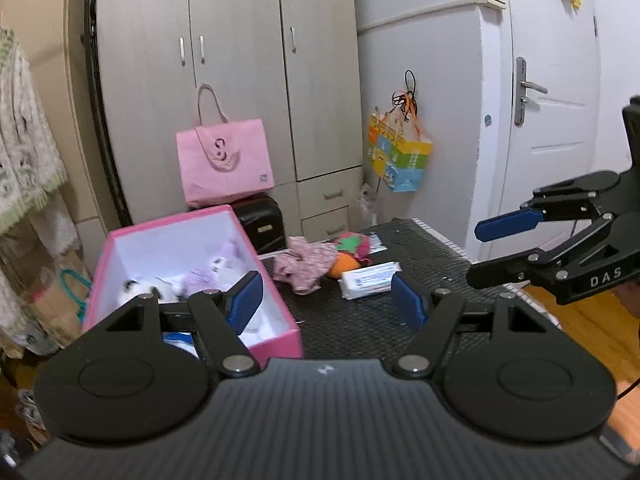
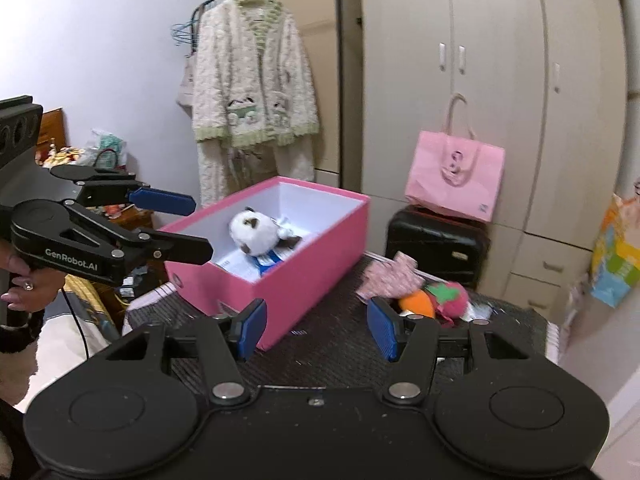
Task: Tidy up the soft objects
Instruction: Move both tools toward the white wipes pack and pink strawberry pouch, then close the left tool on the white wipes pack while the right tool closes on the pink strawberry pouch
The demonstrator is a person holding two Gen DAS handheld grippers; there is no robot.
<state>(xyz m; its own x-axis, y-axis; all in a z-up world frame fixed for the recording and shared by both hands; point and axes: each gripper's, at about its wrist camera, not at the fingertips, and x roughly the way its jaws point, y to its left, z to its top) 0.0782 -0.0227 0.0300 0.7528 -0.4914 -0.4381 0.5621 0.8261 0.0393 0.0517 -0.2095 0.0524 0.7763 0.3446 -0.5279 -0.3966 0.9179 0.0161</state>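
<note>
"GenRobot.AI" on left tongs [image 2: 192,226]

Pink outside, white inside: box [image 2: 280,280]. White with brown patches: plush [image 2: 252,230] (at the box's centre). Orange toy [image 2: 418,304] beside red one with green leaf [image 2: 450,294], at 3 o'clock. Pink floral cloth [image 1: 304,262]. Black ribbed mat [image 1: 360,320]. Blue pads [image 1: 244,300].

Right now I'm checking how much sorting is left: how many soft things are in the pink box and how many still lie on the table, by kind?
In the pink box:
Plush toys: 2 (white, purple)
On the table:
Plush toys: 2 (orange, red-and-green)
Floral cloth: 1
Tissue pack: 1
Total: 6
</note>
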